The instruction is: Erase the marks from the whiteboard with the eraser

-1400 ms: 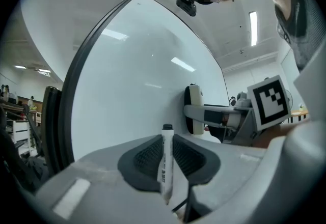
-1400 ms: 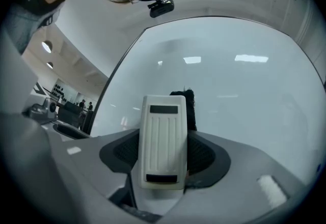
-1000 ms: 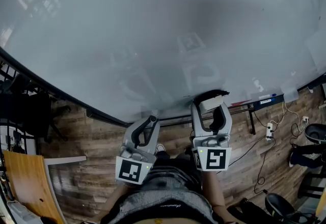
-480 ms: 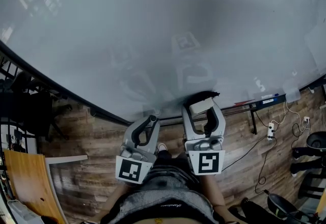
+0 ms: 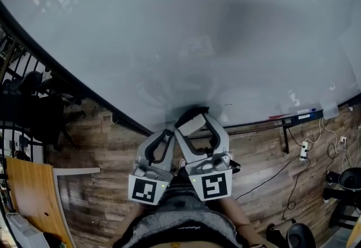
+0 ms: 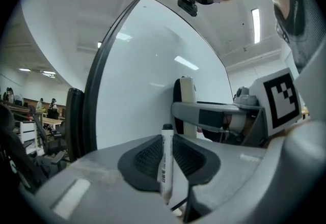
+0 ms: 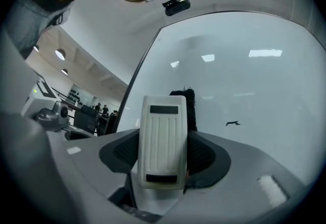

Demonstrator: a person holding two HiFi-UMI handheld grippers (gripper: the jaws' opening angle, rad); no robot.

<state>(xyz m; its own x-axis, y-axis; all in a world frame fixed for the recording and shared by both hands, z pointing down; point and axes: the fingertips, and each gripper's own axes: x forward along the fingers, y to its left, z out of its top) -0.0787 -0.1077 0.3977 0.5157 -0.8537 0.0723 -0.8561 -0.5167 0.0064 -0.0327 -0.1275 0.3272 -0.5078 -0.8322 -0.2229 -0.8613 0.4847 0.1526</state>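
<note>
Right hand-held gripper (image 5: 193, 124): jaws clamped on the eraser (image 7: 162, 141), gripping its white body from both sides, with the dark felt turned toward the whiteboard (image 5: 169, 27). The eraser sits low on the board, near the bottom edge. No view confirms whether the felt is touching the surface.

Left hand-held gripper (image 5: 167, 134): jaws closed on a marker (image 6: 166, 164), held just beside the right gripper and short of the board.

Remaining work: the right gripper view shows one small dark mark (image 7: 233, 123), apart from the eraser and to its right. The rest of the visible board looks clean.

Recommendation for the step in hand:
- Set the felt flat against the board, not on an edge.
- Carry it sideways over the mark with steady pressure.
- Pass across the mark fully so that no smear is left.
- Keep the marker clear of the surface so that no new line is made.
</note>
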